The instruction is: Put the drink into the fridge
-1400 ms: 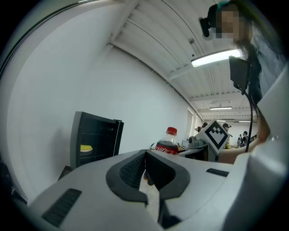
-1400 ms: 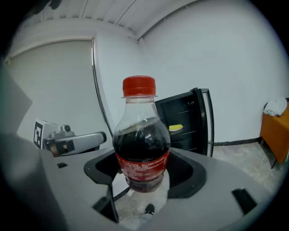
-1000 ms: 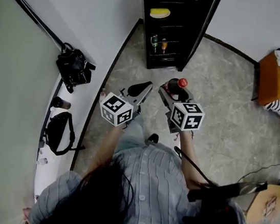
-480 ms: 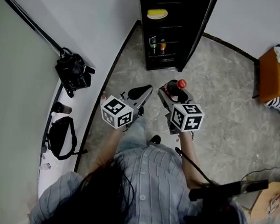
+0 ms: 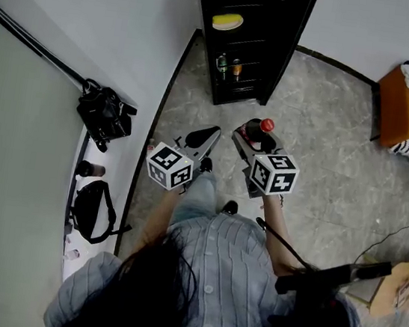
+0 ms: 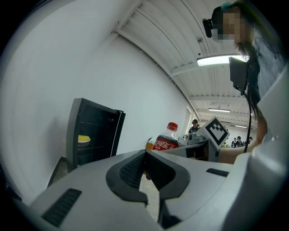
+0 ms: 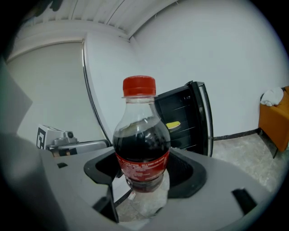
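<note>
A black mini fridge stands open against the wall ahead, its door swung to the right. On its shelves lie a yellow item and two small bottles. My right gripper is shut on a cola bottle with a red cap, held upright in the air well short of the fridge. Beside it on the left, my left gripper is shut with nothing in it. The left gripper view shows its closed jaw tips, the cola bottle beyond them and the fridge at left.
A white ledge along the left wall carries a black camera bag and another black bag. An orange seat stands at far right. Cables trail over the stone floor between me and the fridge.
The head view has shifted slightly, so the fridge sits a little higher and further left. Both grippers keep the same pose, and the bottle stays gripped.
</note>
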### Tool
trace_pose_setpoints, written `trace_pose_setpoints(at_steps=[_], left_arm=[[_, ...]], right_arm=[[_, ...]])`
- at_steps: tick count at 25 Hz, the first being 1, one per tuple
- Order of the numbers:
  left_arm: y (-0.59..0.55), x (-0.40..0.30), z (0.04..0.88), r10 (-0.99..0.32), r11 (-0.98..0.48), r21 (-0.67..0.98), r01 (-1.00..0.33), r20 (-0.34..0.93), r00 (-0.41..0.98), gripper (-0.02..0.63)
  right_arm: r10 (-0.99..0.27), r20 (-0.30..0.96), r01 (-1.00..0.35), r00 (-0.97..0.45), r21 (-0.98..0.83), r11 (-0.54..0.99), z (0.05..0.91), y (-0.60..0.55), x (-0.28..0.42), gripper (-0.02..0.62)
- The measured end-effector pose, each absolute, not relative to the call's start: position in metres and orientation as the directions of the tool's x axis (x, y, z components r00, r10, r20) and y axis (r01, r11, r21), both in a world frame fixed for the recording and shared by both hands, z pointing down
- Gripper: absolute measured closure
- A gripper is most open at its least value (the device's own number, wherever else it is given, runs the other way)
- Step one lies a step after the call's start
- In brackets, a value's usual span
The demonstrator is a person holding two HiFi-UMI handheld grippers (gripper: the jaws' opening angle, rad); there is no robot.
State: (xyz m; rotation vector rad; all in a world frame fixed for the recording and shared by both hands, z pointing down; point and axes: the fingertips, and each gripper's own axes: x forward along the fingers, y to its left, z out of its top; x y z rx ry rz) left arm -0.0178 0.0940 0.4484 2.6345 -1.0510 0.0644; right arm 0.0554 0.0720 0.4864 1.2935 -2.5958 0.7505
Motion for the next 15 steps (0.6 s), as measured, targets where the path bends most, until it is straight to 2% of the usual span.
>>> trace_pose_setpoints(at_steps=[15], left_arm=[[-0.026,-0.065,0.445,-0.601,-0.738,0.26,-0.623,0.166,0.782,0.598]], right_arm=[[-0.738,0.364,-0.811,-0.568,-0.404,0.424,0.491,-0.041,0.01,0.298]])
